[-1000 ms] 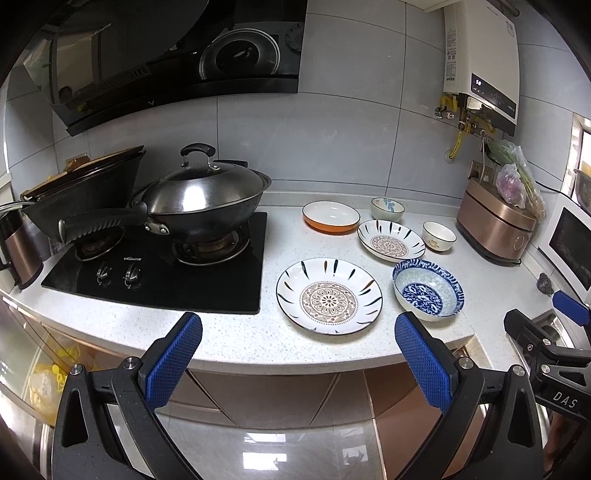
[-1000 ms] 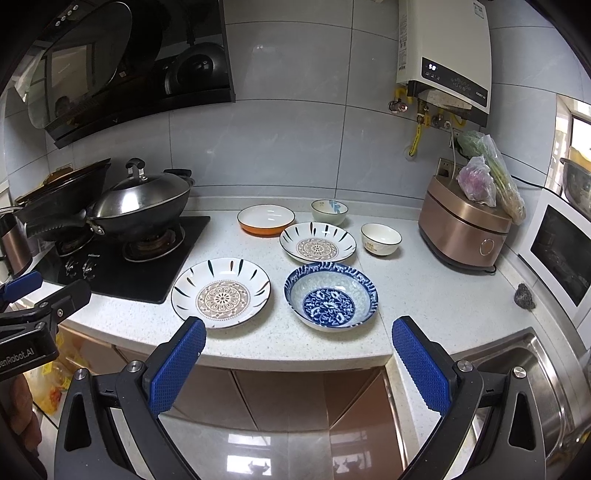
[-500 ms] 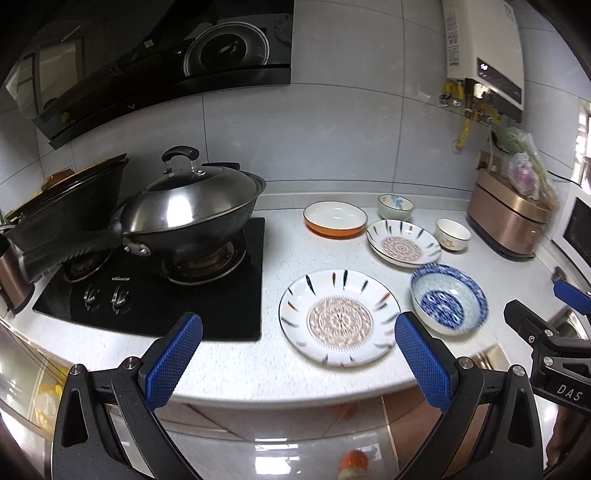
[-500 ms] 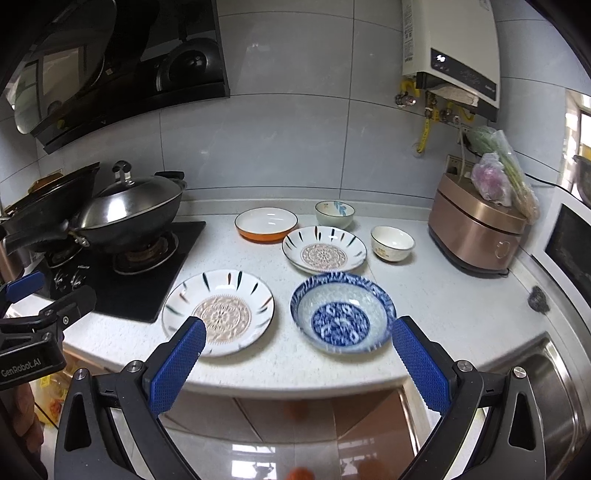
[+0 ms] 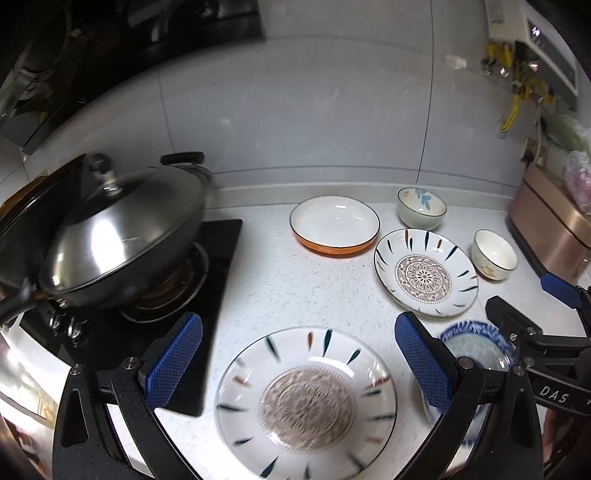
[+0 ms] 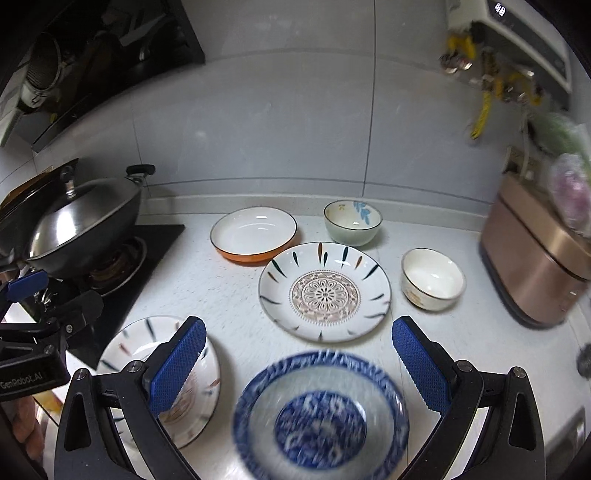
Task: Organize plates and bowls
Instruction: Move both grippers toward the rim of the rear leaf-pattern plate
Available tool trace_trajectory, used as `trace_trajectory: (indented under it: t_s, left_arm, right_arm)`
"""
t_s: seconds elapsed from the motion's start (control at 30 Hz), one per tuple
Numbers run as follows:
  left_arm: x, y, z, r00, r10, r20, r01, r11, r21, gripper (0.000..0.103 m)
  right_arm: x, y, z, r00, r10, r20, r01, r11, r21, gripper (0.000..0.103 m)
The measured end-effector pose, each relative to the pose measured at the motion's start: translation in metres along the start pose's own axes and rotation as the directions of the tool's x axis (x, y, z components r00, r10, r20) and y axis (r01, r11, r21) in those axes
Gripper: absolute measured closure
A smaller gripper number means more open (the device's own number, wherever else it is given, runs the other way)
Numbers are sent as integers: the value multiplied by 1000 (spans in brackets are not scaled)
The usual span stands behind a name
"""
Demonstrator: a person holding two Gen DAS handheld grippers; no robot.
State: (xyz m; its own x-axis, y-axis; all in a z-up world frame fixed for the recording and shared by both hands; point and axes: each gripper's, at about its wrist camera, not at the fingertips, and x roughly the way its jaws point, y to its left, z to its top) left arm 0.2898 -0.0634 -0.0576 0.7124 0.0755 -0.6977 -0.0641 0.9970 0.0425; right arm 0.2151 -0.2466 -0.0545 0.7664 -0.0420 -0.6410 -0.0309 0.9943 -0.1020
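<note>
My left gripper [image 5: 298, 354] is open and empty, just above the near patterned plate [image 5: 306, 402]. My right gripper [image 6: 298, 354] is open and empty, over the blue-and-white bowl [image 6: 320, 413]. That bowl also shows in the left wrist view [image 5: 476, 350]. A second patterned plate [image 6: 325, 291] lies further back. Behind it are an orange-rimmed white dish [image 6: 254, 234], a pale bowl with a blue leaf [image 6: 352, 222] and a small white bowl [image 6: 433, 278]. The near plate shows at the left of the right wrist view [image 6: 136, 343].
A lidded wok [image 5: 122, 232] sits on the black gas hob [image 5: 218, 258] at the left. A copper-coloured rice cooker [image 6: 535, 258] stands at the right. A water heater [image 6: 517, 33] hangs on the tiled wall. The white counter [image 5: 295, 288] carries all the dishes.
Both grippers have moved forward and down over the counter. The near plate and the blue bowl are now close under the fingers. Both stay open.
</note>
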Motion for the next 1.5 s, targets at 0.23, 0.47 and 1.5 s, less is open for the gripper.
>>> trace_trajectory:
  t_s: [0.23, 0.47, 1.5]
  left_arm:
    - [58, -38, 25, 993, 17, -116, -17, 1000, 4, 1]
    - [101, -56, 36, 977, 3, -212, -6, 1000, -16, 1]
    - [233, -91, 46, 857, -157, -491, 68, 979, -194, 1]
  right_arm:
    - [86, -32, 25, 990, 85, -112, -87, 996, -9, 0]
    - [144, -51, 35, 963, 153, -221, -153, 988, 19, 0]
    - [244, -104, 45, 854, 381, -356, -355, 925, 136, 7]
